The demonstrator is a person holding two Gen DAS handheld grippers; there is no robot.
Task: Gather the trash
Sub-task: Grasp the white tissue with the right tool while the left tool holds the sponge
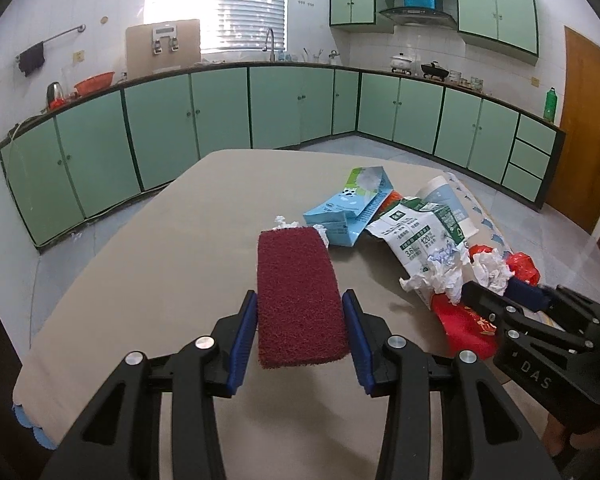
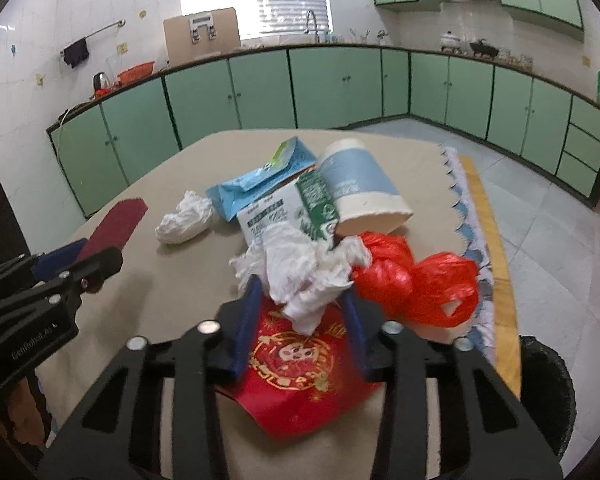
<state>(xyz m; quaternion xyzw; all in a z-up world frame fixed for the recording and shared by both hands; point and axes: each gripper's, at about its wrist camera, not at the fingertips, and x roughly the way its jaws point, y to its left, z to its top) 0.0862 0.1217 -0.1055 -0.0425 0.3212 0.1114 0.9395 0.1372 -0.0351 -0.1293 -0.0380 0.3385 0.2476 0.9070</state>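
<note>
- The left gripper (image 1: 300, 316) has its blue-padded fingers (image 1: 242, 340) set on either side of a dark red scouring pad (image 1: 300, 296); the left pad touches the pad's edge, a thin gap shows at the right one, and the pad sticks out forward above the table (image 1: 140, 280), so it appears to be clasped.
- The right gripper (image 2: 300, 304) has its fingers (image 2: 246, 320) spread wide around a crumpled white tissue (image 2: 300, 276); whether they press it I cannot tell, as the tissue fills only the middle of the gap.
- Under those fingers lies a red printed packet (image 2: 300, 384), flat on the table near its front edge.
- Just to the right of the tissue sits a red plastic bag (image 2: 416, 280), bunched and touching the tissue heap.
- Behind the tissue lies a green and white milk carton (image 2: 292, 208), flattened, with a white and pale blue paper tub (image 2: 364, 184) on its side against it.
- A light blue pouch (image 2: 260, 184) lies behind and left of the carton, partly under it.
- A second white tissue ball (image 2: 184, 220) rests apart on the left, beside the pouch.
- At the right edge, off the table, a black-lined bin (image 2: 548, 392) stands on the floor.
- Farthest off, green cabinets (image 1: 220, 108) run along the walls.
</note>
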